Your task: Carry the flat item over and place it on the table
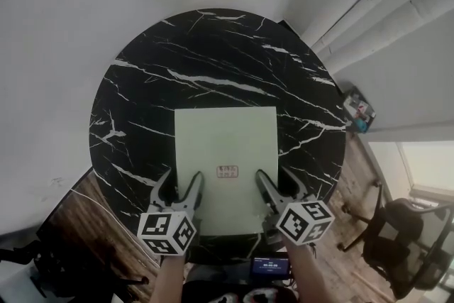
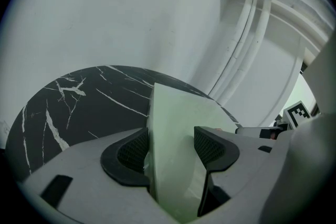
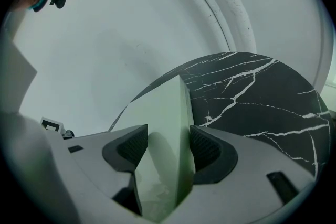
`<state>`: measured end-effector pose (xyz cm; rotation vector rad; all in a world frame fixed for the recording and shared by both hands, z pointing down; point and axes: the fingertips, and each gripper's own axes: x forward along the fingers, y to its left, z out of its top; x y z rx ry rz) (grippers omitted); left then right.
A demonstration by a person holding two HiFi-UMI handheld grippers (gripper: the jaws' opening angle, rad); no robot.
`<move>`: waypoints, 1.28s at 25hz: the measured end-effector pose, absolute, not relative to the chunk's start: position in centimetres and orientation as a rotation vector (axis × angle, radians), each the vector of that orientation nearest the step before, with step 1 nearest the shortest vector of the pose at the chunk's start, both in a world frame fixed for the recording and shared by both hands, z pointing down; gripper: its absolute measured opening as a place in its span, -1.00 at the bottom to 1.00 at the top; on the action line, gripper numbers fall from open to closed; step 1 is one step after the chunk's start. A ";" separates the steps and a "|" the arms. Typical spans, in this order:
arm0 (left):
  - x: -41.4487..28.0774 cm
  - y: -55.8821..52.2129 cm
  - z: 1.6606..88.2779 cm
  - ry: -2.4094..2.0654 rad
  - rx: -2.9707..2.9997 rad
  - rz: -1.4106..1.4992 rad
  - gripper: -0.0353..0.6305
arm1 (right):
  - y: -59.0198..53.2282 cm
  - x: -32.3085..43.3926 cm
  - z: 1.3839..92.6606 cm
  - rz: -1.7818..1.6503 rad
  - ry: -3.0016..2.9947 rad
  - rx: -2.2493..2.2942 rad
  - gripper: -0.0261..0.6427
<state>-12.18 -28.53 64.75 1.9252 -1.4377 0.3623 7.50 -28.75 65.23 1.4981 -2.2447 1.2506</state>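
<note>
**Panel (image 1: 225,145) gripped by both tools over the worktop (image 1: 213,60)**

We hold the pale green, square panel by its near edge. Our left tool (image 1: 179,184) is closed on the left part of that edge, with one jaw on each face of the panel. Our right tool (image 1: 279,183) clamps the right part in the same way. In the left gripper view the dark ribbed pads (image 2: 212,144) press against the panel (image 2: 178,113), and the right gripper view shows the same grip on the panel (image 3: 160,107).

The panel lies over the near half of the round, black, white-veined worktop, with its near edge close to the rim nearest us. We cannot tell whether it rests on the marble or hangs just above it. A small reddish label (image 1: 228,170) sits on the upper face between the two tools.

White pipes (image 1: 383,3) run along the wall at right. An office chair (image 1: 404,245) stands on the wooden floor (image 1: 106,202).
</note>
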 end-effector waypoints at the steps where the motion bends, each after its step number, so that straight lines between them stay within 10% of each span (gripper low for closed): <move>1: -12.2 -28.5 64.7 -1.437 1.925 0.362 -0.06 | -28.8 7.5 65.2 1.250 -2.244 1.499 -0.27; 14: -12.3 -28.7 63.9 -1.453 1.937 0.363 -0.07 | -29.1 8.4 64.1 1.183 -2.240 1.534 -0.27; 19: -13.3 -29.0 61.8 -1.508 1.971 0.318 -0.41 | -28.7 8.6 63.0 1.058 -2.236 1.552 -0.28; 24: -13.3 -29.1 60.4 -1.483 1.992 0.287 -0.80 | -28.4 8.6 61.2 0.947 -2.265 1.586 -0.80; 32: -13.1 -28.1 57.9 -1.480 2.074 0.335 -0.85 | -27.2 8.4 58.4 0.877 -2.283 1.596 -0.84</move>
